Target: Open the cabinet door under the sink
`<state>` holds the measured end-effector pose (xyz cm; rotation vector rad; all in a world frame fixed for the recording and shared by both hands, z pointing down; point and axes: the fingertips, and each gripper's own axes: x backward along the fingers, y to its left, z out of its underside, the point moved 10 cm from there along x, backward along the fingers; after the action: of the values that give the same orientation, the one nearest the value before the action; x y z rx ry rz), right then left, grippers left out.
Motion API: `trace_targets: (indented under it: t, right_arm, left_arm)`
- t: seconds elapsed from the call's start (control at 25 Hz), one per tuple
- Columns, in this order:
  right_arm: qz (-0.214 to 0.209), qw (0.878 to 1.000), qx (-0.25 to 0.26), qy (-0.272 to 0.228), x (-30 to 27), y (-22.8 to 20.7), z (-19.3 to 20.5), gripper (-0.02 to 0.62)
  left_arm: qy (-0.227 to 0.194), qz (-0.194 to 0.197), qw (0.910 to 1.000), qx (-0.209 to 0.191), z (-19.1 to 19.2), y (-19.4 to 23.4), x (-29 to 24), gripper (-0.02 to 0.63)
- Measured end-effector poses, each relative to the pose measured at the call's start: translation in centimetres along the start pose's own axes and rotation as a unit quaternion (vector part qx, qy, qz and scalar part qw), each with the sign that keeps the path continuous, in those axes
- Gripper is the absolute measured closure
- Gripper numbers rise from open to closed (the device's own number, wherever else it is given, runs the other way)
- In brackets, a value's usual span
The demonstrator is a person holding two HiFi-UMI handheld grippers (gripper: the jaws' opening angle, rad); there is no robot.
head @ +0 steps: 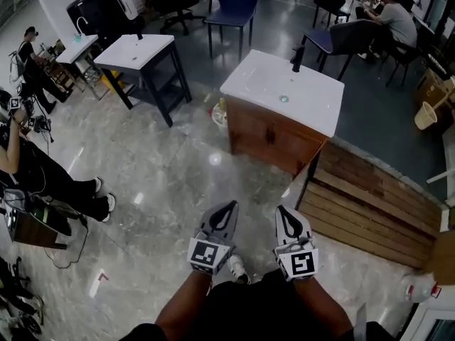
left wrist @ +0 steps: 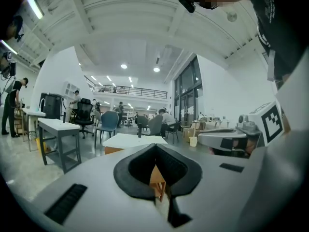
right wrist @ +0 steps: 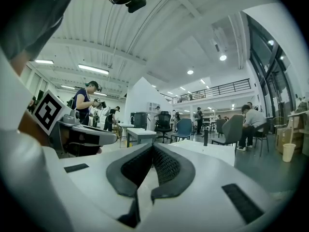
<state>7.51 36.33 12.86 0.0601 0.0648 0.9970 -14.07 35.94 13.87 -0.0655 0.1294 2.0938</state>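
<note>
The sink cabinet (head: 274, 137) is a brown wooden unit with a white top (head: 284, 91) and a black faucet (head: 297, 57). It stands on the floor some way ahead of me, and its front doors are closed. My left gripper (head: 230, 205) and right gripper (head: 283, 209) are held side by side, low in the head view, pointing toward the cabinet and well short of it. Both are shut with nothing between the jaws. In the left gripper view the left gripper (left wrist: 155, 145) frames the cabinet (left wrist: 157, 180) far off. The right gripper (right wrist: 153, 146) sees the white top (right wrist: 212, 152).
A dark-framed white table (head: 138, 52) stands to the cabinet's left. A wooden plank platform (head: 370, 204) lies at its right. A small bottle (head: 222, 112) sits on the floor by the cabinet's left corner. Chairs and seated people are behind, and a person sits at the far left (head: 43, 180).
</note>
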Motion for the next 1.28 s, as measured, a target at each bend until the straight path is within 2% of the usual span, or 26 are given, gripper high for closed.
trace_targets:
  t: [0.2,0.52,1.0,1.28]
  right_arm:
    - [0.007,1.0,0.006,0.0,-2.2,-0.1,0.0,0.572]
    - [0.012,1.0,-0.01,0.003,-7.0,-2.8,1.8,0.572]
    - [0.009,0.999,-0.035,0.025,-15.6,-12.1,5.3,0.572]
    - [0.003,0.998,-0.052,0.039,-19.9,-16.3,9.4,0.572]
  left_arm:
    - [-0.006,0.01,0.9999,-0.002,-0.4,1.7,-2.1,0.583]
    - [0.015,0.024,0.9995,0.013,0.7,3.6,-6.8,0.583]
    - [0.06,0.021,0.9979,0.013,2.1,6.3,-19.1,0.583]
    - [0.083,0.024,0.9962,0.013,4.1,7.4,-25.3,0.583]
